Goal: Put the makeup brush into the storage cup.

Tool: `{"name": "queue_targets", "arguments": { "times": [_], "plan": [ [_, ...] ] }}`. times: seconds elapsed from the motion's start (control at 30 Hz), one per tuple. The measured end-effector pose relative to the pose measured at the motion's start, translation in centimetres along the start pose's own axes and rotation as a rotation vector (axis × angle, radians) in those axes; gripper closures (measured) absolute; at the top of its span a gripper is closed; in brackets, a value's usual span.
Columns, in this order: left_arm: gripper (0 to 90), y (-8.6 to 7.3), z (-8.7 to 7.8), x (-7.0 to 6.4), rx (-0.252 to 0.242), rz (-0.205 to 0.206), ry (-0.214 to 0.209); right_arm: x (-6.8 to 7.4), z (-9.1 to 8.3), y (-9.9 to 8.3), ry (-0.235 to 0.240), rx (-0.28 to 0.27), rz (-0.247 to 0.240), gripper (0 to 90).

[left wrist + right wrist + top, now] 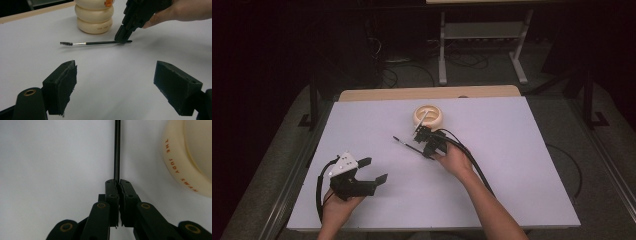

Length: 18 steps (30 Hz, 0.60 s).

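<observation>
Orange lettering on the one cream ribbed container [180, 162] reads "THE JUDY SWAN", cut off beyond that; it stands at the far middle of the white worktop [512, 150]. One thin black brush [95, 43] with a bristled tip lies just in front of it. The right hand-held gripper [117, 185] is pressed together, pinching the brush's handle. The left hand-held gripper [115, 85] is spread wide, well apart near the worktop's front left.

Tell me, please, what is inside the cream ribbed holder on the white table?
Inside the cream ribbed holder, the high view shows one thin pale stick leaning against its rim. The lower interior is hidden by its wall. The thin black spoolie brush lies outside it, pinched by the right gripper.
</observation>
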<state>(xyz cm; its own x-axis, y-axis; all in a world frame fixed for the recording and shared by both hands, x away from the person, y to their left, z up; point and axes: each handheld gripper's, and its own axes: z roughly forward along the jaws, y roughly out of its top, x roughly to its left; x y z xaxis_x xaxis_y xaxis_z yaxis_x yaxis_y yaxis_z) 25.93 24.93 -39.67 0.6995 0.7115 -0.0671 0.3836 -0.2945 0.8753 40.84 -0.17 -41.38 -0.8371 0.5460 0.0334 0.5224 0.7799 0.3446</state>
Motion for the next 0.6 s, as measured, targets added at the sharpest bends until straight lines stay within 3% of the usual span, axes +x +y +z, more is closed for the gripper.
{"name": "queue_targets", "arguments": {
  "times": [0.47, 0.53, 0.57, 0.6],
  "plan": [
    [19.0, 0.1, 0.3, -0.2, -0.010, -0.004, -0.018, 0.8, -3.2, -1.0, 0.027, -0.123, -0.032, 85.3],
    [19.3, 0.1, 0.3, -0.1, 0.002, 0.014, -0.020, 1.0, -3.8, -1.3, 0.034, -0.139, -0.043, 85.3],
    [19.5, 0.1, 0.5, -0.2, -0.017, -0.009, -0.026, 1.4, -4.4, -1.7, 0.043, -0.160, -0.051, 85.3],
    [19.5, 0.2, 0.5, -0.2, -0.007, 0.006, -0.028, 1.4, -4.4, -1.7, 0.043, -0.160, -0.051, 85.3]
  ]
}}
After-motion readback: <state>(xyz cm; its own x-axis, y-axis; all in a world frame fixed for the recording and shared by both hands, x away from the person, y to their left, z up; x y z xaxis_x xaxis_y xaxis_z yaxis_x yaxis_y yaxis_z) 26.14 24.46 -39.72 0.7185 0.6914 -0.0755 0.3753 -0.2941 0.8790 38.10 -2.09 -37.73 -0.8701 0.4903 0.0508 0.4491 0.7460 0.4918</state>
